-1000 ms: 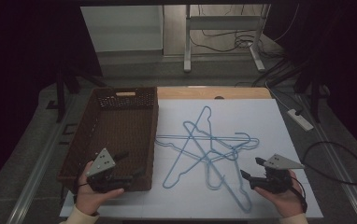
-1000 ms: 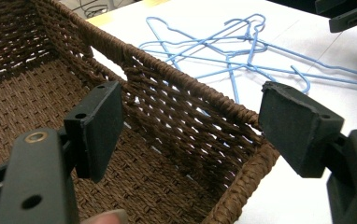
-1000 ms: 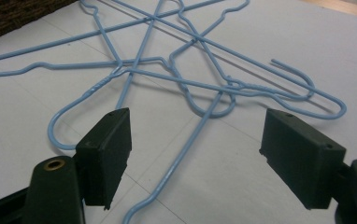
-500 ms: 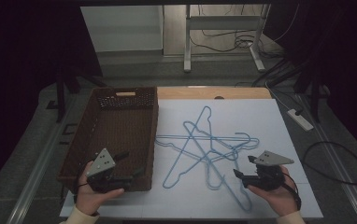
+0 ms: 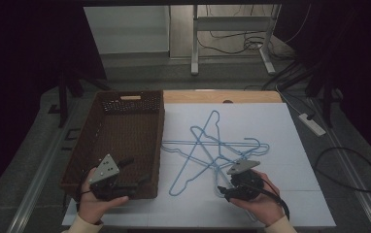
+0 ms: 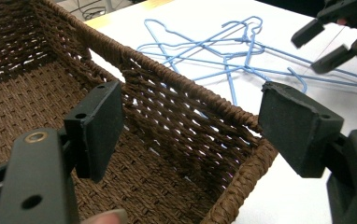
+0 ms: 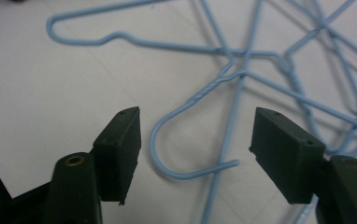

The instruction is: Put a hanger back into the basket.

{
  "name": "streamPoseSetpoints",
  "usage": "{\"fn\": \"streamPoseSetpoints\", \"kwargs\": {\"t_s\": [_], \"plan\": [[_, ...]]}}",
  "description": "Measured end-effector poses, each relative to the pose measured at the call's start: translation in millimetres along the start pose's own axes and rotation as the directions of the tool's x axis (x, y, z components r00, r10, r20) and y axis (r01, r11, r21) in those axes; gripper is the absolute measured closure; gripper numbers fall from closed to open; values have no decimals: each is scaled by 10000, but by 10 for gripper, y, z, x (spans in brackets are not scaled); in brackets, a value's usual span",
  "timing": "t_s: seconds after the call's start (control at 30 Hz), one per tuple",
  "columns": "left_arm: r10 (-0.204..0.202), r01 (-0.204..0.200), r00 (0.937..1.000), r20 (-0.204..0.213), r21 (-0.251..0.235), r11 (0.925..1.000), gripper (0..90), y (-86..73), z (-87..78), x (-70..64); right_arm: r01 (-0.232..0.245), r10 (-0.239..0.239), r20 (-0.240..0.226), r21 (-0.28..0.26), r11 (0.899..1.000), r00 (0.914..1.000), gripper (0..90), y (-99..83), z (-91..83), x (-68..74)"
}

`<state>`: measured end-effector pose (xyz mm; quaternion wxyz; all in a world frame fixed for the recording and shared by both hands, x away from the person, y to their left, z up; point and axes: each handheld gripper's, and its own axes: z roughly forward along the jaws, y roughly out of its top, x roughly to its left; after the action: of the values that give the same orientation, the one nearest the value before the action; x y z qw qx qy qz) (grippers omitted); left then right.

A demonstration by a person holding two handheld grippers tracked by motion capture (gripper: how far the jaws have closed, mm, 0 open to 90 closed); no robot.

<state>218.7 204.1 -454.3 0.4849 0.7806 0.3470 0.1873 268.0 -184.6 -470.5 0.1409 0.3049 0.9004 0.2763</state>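
nearest, right gripper (image 7: 195, 135) hovering low over a blue hanger hook (image 7: 176, 140), jaws spread wide and gripping nothing. left gripper (image 6: 190, 126) hanging wide open over the near corner of the brown wicker basket (image 5: 120, 127), also holding nothing. farther off, tangled blue wire hangers (image 5: 208, 145) lying on the white table (image 5: 271, 121), just right of the basket.

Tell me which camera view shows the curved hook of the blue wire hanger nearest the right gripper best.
The right gripper view: the blue wire hanger's hook lies close up between the open jaws of the right gripper. The high view shows the tangled hangers whole but small; the left gripper view shows them far off beyond the brown wicker basket.
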Motion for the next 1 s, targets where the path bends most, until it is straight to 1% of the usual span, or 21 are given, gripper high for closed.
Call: {"fn": "streamPoseSetpoints", "kwargs": {"t_s": [0.03, 0.07, 0.1, 0.13, 0.27, 0.4, 0.47, 0.57, 0.67, 0.73, 0.77, 0.8, 0.83, 0.87, 0.93, 1.0], "plan": [[0, 0, 10000, 0, 0, 10000, 233, 0, 0, 0, 0, 0, 0, 0, 10000, 10000, 357, 0, 0, 0], [11, -11, 10000, 4, 3, 10000, 233, 1, 0, -1, 84, -82, -65, 203, 9998, 9999, 367, 17, 32, 20], [26, -26, 10000, -3, 0, 10000, 233, 1, -1, -1, 242, -234, -142, 622, 9978, 9996, 392, 45, 94, 54], [30, -30, 10000, 1, -5, 10000, 233, 2, -2, -1, 242, -234, -142, 622, 9978, 9996, 392, 45, 94, 54], [30, -30, 10000, -8, -19, 10000, 233, 4, -6, 1, 584, -544, -333, 1315, 9896, 9980, 440, 77, 230, 110], [22, -22, 10000, -5, -11, 10000, 233, 3, -5, 2, 676, -607, -446, 1754, 9822, 9972, 481, 93, 317, 137], [37, -37, 10000, -7, -16, 10000, 233, 5, -7, 1, 583, -514, -396, 2001, 9780, 9979, 508, 95, 350, 137], [40, -40, 10000, -5, -17, 10000, 233, 6, -8, 0, 578, -474, -524, 2181, 9742, 9975, 558, 99, 381, 129], [43, -43, 10000, -1, -4, 10000, 233, 6, -7, 0, 628, -468, -721, 2381, 9692, 9963, 633, 107, 403, 128], [45, -45, 10000, -1, -1, 10000, 233, 6, -7, -1, 629, -446, -771, 2550, 9649, 9960, 704, 109, 423, 123], [45, -45, 10000, -3, -2, 10000, 233, 6, -7, 0, 623, -428, -805, 2579, 9642, 9958, 729, 110, 427, 121], [49, -49, 10000, -6, 2, 10000, 233, 6, -7, 0, 546, -313, -928, 2604, 9640, 9952, 775, 112, 426, 116], [45, -45, 10000, -6, 3, 10000, 233, 6, -7, -1, 547, -320, -896, 2636, 9631, 9955, 805, 115, 424, 115], [47, -47, 10000, -5, 7, 10000, 233, 6, -6, -1, 550, -332, -847, 2701, 9613, 9959, 820, 117, 426, 112], [60, -60, 10000, -8, 10, 10000, 233, 7, -6, -3, 423, -199, -846, 2720, 9614, 9962, 829, 117, 417, 99], [61, -61, 10000, -27, -3, 10000, 233, 8, -4, -7, 335, -134, -795, 2571, 9658, 9967, 836, 115, 389, 79]]}}
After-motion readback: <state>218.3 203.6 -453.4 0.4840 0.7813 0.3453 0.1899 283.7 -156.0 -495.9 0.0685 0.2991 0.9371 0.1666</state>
